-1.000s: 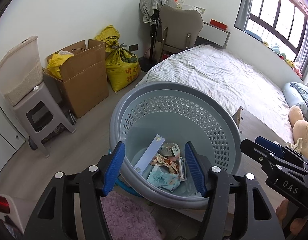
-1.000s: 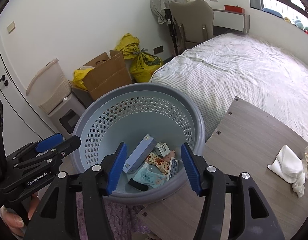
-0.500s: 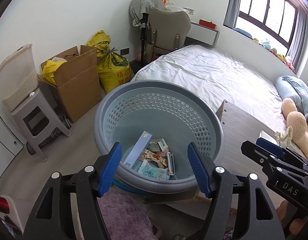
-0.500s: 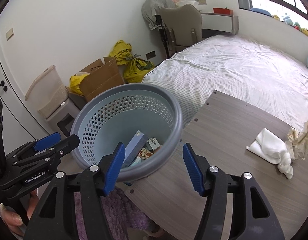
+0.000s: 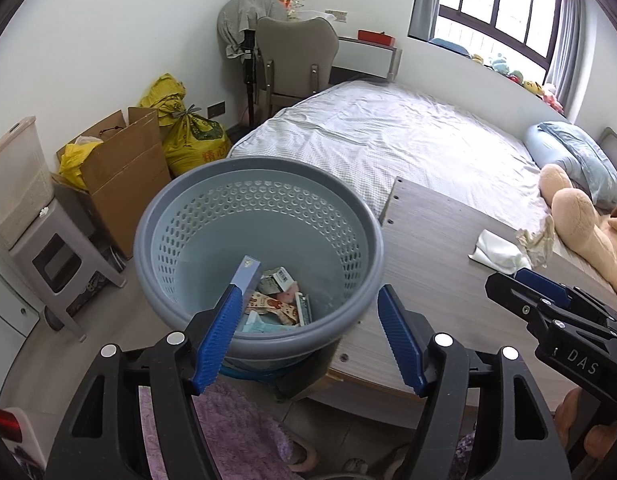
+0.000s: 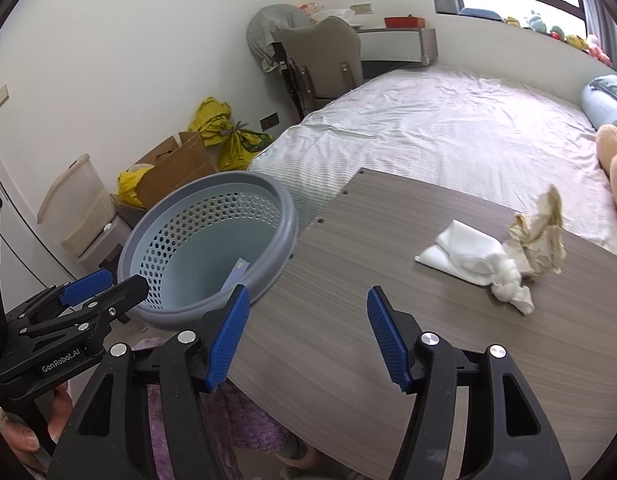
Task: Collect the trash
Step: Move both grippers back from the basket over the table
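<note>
A grey-blue perforated basket (image 5: 180, 204) stands left of a wooden table (image 6: 380, 240); it also shows in the right wrist view (image 6: 212, 188). It holds a blue box (image 5: 246, 274) and several wrappers (image 5: 280, 300). A white crumpled tissue (image 6: 476, 264) and a beige crumpled paper (image 6: 540, 232) lie on the table's right side; both show in the left wrist view, tissue (image 5: 496, 252), paper (image 5: 536, 236). My left gripper (image 5: 308, 336) is open and empty over the basket's near rim. My right gripper (image 6: 306, 332) is open and empty over the table, left of the tissue.
A bed (image 5: 408, 140) lies beyond the table, with a plush toy (image 5: 580, 224) at its right. A cardboard box (image 5: 120, 164), yellow bags (image 5: 188, 136), a stool with a bin (image 5: 48, 240) and a chair (image 5: 296, 64) stand along the wall. A purple rug (image 5: 236, 432) lies below.
Both grippers have swung right. The right one has left the basket and now hangs over the table, with the tissue and paper closer. Both stayed open.
</note>
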`<state>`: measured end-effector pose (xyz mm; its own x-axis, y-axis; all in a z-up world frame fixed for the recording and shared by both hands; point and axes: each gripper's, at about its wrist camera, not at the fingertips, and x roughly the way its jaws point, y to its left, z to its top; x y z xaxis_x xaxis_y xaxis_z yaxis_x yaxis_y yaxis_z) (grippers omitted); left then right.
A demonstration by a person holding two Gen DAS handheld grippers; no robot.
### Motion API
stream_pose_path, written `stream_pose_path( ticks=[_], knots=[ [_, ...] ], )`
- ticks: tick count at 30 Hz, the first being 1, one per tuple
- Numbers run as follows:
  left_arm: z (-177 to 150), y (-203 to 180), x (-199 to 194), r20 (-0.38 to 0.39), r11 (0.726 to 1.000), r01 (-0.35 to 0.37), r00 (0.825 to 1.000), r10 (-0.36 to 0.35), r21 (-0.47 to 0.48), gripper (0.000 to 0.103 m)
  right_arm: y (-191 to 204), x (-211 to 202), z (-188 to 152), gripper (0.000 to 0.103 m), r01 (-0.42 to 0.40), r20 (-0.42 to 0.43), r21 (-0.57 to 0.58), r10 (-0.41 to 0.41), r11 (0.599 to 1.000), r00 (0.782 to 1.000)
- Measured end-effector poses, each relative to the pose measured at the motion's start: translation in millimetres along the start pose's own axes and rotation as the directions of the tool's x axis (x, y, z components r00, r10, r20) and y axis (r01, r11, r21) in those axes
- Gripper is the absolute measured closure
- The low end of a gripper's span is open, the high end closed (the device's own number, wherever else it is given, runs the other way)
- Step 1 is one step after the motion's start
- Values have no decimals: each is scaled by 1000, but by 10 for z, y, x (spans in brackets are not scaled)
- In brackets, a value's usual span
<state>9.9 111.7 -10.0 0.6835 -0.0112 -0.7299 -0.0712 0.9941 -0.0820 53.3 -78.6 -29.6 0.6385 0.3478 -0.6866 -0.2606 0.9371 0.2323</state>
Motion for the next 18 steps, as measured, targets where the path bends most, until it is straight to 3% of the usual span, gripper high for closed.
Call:
stream_pose_path(
  ticks=[18],
  knots=[
    [-68,-641,77,-23,993,79,997,-77,87,34,-681,-431,-315,35,105,25,103,-108,989,994]
  ],
)
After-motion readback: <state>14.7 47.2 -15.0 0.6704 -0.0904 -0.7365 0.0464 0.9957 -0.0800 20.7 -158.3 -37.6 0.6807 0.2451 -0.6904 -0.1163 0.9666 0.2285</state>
